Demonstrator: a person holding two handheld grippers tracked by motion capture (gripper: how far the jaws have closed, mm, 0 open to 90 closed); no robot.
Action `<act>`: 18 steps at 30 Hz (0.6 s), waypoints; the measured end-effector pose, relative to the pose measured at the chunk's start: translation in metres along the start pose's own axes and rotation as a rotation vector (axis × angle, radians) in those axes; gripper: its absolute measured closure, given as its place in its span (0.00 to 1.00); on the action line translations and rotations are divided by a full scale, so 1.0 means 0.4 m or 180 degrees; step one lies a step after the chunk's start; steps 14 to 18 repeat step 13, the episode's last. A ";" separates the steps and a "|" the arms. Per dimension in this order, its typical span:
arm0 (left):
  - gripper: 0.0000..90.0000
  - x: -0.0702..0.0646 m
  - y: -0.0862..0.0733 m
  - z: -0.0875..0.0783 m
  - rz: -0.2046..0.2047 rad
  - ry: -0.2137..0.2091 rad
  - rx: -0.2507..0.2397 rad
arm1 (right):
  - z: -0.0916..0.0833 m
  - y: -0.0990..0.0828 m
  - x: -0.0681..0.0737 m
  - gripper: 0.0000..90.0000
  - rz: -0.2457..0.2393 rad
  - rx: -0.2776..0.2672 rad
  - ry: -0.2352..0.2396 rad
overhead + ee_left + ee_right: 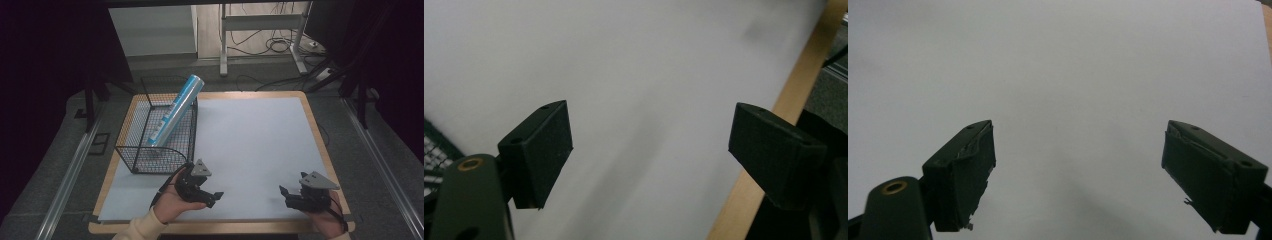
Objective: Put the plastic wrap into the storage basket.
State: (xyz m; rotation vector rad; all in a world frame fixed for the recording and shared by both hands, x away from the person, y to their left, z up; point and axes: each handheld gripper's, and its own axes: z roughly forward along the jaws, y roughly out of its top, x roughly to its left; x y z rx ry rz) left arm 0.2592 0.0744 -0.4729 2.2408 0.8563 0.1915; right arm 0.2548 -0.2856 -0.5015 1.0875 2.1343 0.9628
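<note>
While one wire basket (pixel 150 137) stands at the table's (pixel 260 145) left, one blue tube (pixel 176 109) leans tilted inside it, top poking over the far rim, its lower end blurred behind mesh. Just right of the basket's near corner, the left gripper (pixel 216 196) hovers low, pointing right, jaws apart and empty. Well apart, the right gripper (pixel 286 195) points left, jaws spread, empty.

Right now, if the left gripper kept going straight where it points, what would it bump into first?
Probably just the white sheet covering the wooden table. The open left gripper has nothing between its jaws or ahead of them.
</note>
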 end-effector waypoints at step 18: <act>0.19 0.019 -0.018 0.010 -0.0090 0.0024 0.0038 | 0.005 0.001 0.000 0.16 -0.0024 -0.0023 0.0034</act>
